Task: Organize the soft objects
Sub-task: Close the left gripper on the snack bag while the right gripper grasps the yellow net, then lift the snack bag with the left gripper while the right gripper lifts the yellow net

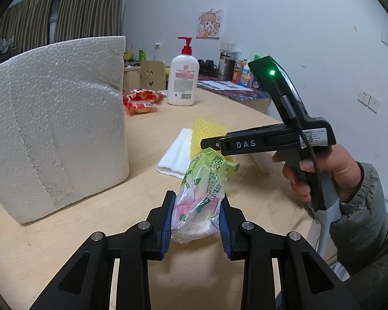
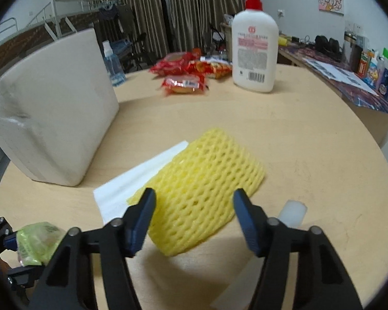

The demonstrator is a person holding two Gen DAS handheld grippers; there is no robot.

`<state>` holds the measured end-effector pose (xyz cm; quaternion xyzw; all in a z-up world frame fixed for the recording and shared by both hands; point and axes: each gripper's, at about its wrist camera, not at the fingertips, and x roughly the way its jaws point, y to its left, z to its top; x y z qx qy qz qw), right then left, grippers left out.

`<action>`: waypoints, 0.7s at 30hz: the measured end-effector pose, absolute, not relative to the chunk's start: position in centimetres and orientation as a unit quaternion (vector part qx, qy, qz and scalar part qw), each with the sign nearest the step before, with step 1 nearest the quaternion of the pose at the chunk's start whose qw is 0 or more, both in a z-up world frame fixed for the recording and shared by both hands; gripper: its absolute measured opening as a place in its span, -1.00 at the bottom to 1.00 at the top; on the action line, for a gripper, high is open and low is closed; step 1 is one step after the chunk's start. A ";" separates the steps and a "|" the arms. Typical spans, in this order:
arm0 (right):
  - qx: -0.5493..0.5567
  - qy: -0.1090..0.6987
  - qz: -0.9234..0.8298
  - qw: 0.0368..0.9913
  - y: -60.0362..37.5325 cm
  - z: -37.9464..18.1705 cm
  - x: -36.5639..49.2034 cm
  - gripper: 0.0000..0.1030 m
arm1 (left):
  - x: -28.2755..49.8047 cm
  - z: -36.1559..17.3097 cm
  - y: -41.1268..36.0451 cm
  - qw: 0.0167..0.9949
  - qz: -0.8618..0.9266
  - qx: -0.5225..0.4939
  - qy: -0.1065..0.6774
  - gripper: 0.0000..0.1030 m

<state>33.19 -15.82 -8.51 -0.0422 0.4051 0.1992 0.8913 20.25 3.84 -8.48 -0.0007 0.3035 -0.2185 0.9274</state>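
Foam box (image 2: 51,118) and lotion bottle (image 2: 254,49) flank yellow net (image 2: 201,193).

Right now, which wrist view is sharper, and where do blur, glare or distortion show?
Left wrist view: sharp, the tissue pack print readable, the foam block bowed by the fisheye, a green light flaring on the right gripper. Right wrist view: softer, the yellow foam net and red snack packets smeared.

Left gripper (image 1: 196,219) fingers clamped, right gripper (image 2: 194,218) fingers apart, both tilted downward
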 end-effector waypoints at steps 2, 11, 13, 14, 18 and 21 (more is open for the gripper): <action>-0.046 0.406 0.196 0.891 -15.7 -8.6 33.2 0.22 | 20.2 -8.4 3.9 0.928 -0.219 -0.002 0.301 -0.36; -0.057 0.416 0.185 0.889 -15.3 -8.8 33.4 0.26 | 19.6 -8.4 4.1 0.929 -0.223 -0.003 0.296 -0.36; -0.067 0.416 0.187 0.887 -15.1 -8.9 33.5 0.34 | 19.5 -8.4 4.1 0.929 -0.222 -0.001 0.295 -0.36; -0.067 0.417 0.189 0.887 -15.1 -8.9 33.5 0.34 | 19.4 -8.4 4.2 0.929 -0.222 -0.002 0.295 -0.36; -0.072 0.412 0.182 0.890 -14.9 -8.8 33.3 0.16 | 19.5 -8.4 4.2 0.929 -0.222 -0.003 0.296 -0.36; -0.054 0.406 0.190 0.892 -15.4 -8.6 33.1 -0.38 | 19.6 -8.4 4.2 0.929 -0.222 -0.003 0.297 -0.36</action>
